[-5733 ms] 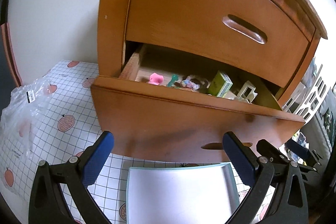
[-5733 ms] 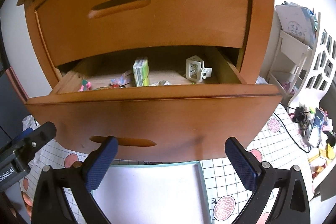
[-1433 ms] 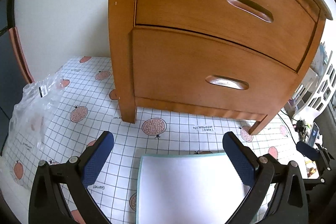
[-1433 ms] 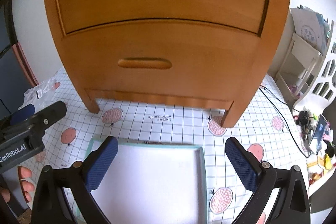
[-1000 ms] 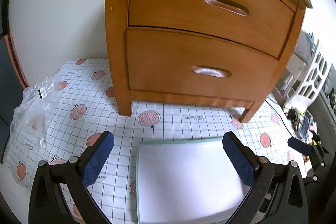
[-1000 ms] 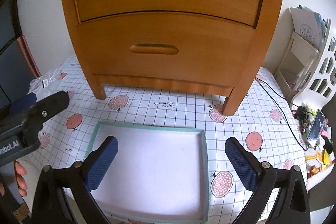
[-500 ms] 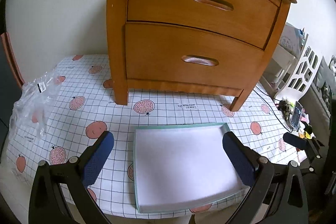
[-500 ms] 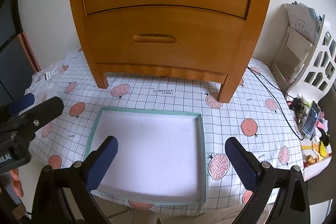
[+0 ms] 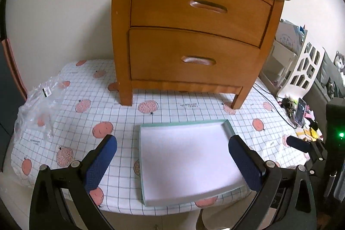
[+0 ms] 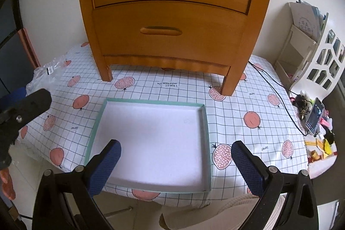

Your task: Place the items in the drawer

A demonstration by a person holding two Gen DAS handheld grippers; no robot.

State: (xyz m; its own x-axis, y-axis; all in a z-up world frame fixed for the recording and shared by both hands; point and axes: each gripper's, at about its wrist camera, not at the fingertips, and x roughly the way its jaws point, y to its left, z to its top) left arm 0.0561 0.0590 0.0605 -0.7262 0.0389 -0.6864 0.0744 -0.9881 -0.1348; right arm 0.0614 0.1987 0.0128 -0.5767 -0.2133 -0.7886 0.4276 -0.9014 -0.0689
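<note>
On cloth: tray bare; drawer closed.

- Soft, even daylight fills both views; shadows are faint.
- Fisheye distortion bows the nightstand and darkens the corners.
- The white tray looks slightly overexposed, with mild blur along its edges.

Empty tray btwn spread tongs
</note>
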